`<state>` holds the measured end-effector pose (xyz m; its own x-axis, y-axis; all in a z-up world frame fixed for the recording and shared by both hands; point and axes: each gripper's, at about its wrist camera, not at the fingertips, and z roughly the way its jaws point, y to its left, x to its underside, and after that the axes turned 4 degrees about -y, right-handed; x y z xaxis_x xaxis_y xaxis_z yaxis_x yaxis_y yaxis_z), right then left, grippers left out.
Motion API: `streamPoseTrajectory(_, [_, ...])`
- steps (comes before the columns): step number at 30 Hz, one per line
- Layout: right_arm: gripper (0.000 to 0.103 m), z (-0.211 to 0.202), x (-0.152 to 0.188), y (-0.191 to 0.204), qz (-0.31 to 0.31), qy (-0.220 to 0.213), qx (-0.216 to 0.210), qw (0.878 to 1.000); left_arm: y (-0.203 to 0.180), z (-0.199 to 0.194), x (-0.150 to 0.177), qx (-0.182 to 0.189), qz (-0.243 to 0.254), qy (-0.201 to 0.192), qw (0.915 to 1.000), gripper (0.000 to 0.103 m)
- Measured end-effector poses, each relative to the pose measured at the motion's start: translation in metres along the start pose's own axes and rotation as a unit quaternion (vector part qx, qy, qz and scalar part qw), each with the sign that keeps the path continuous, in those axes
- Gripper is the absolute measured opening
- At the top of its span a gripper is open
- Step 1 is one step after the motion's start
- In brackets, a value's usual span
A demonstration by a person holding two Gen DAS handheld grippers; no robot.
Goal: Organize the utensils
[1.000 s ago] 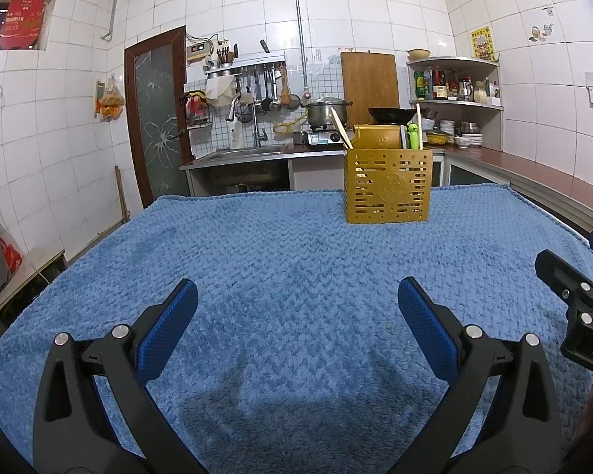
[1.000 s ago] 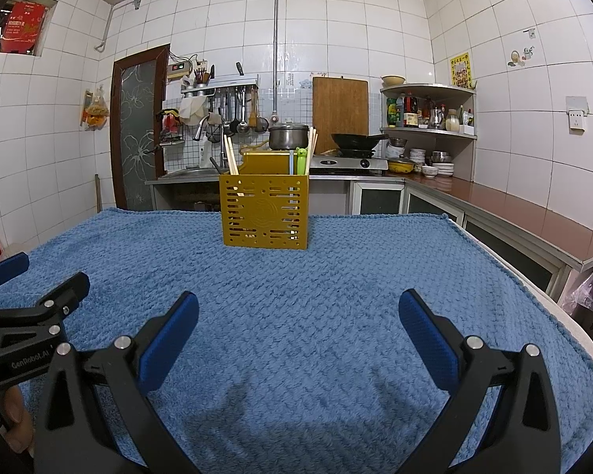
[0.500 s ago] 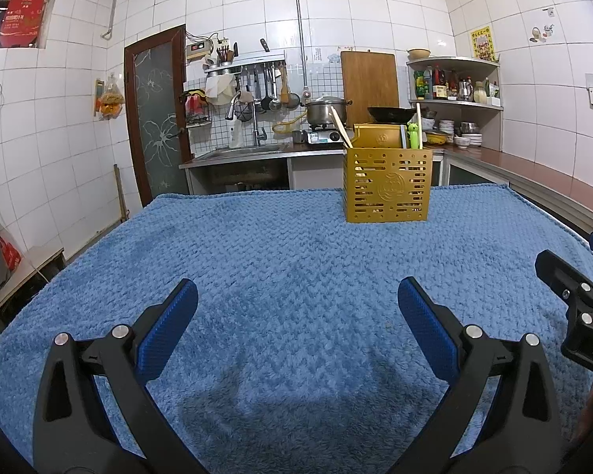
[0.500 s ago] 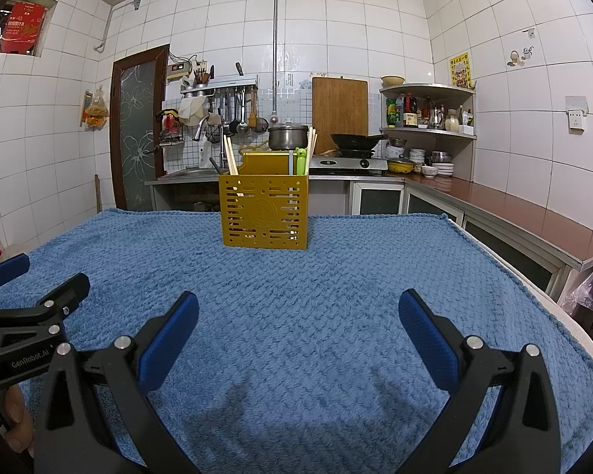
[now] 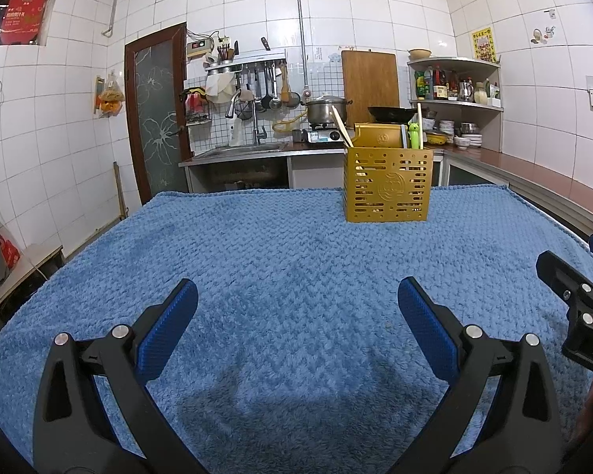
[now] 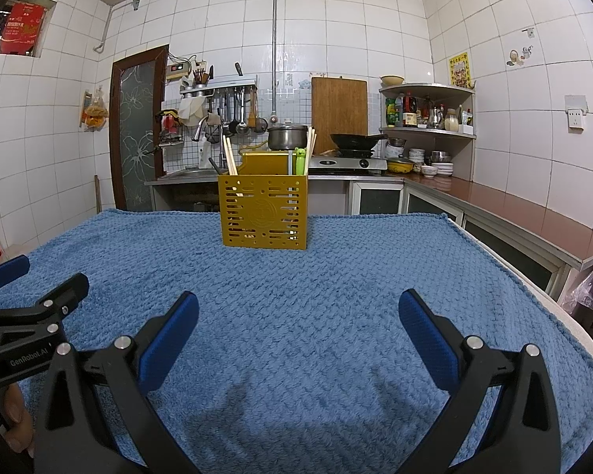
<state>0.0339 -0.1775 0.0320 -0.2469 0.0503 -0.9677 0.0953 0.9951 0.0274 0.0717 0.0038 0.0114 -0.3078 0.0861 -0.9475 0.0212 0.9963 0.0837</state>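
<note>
A fluffy blue blanket with a knitted zigzag weave covers the desk. Toward the far side stands a yellow plastic holder, a boxy caddy whose front is pierced by rows of slots around a round embossed emblem. Pale wooden chopsticks lean out of its left end, and a green plastic utensil stands upright at its right end beside another pale stick. In the right wrist view the same holder sits at the far middle of the blanket, with chopsticks tilting left and the green utensil at the right.

The left gripper hangs over the near part of the blanket, its jaws spread wide with nothing between them; the fingers are black frames faced with ribbed blue pads. The right gripper is likewise spread wide and empty, well short of the holder. Each gripper shows at the edge of the other's view.

Behind the desk, white glossy tiles line the walls, and a steel pot, a black wok and a wooden cutting board sit along the far kitchen counter.
</note>
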Motion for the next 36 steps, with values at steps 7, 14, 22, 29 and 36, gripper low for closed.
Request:
streamPoseTrajectory(7, [0.099, 0.0, 0.0, 0.0001, 0.0, 0.0, 0.0, 1.0, -0.0001, 0.0004, 0.0001, 0.0, 0.001, 0.001, 1.0, 0.098])
streamPoseTrajectory(14, [0.099, 0.0, 0.0, -0.0003, 0.0, 0.0, 0.0, 1.0, -0.0006, 0.0023, 0.0, 0.0, -0.001, 0.004, 1.0, 0.098])
streamPoseTrajectory(22, [0.099, 0.0003, 0.0001, -0.0005, 0.001, 0.0, 0.0, 1.0, -0.0015, 0.0022, -0.0004, 0.0, -0.002, 0.004, 1.0, 0.098])
streamPoseTrajectory(29, [0.099, 0.0001, 0.0001, -0.0009, 0.002, 0.0, 0.0, 1.0, -0.0025, 0.0021, -0.0007, -0.002, 0.0, 0.004, 1.0, 0.098])
streamPoseTrajectory(36, [0.099, 0.0003, 0.0001, -0.0009, 0.002, 0.0, 0.0, 1.0, -0.003, 0.002, -0.001, -0.004, -0.002, 0.006, 1.0, 0.098])
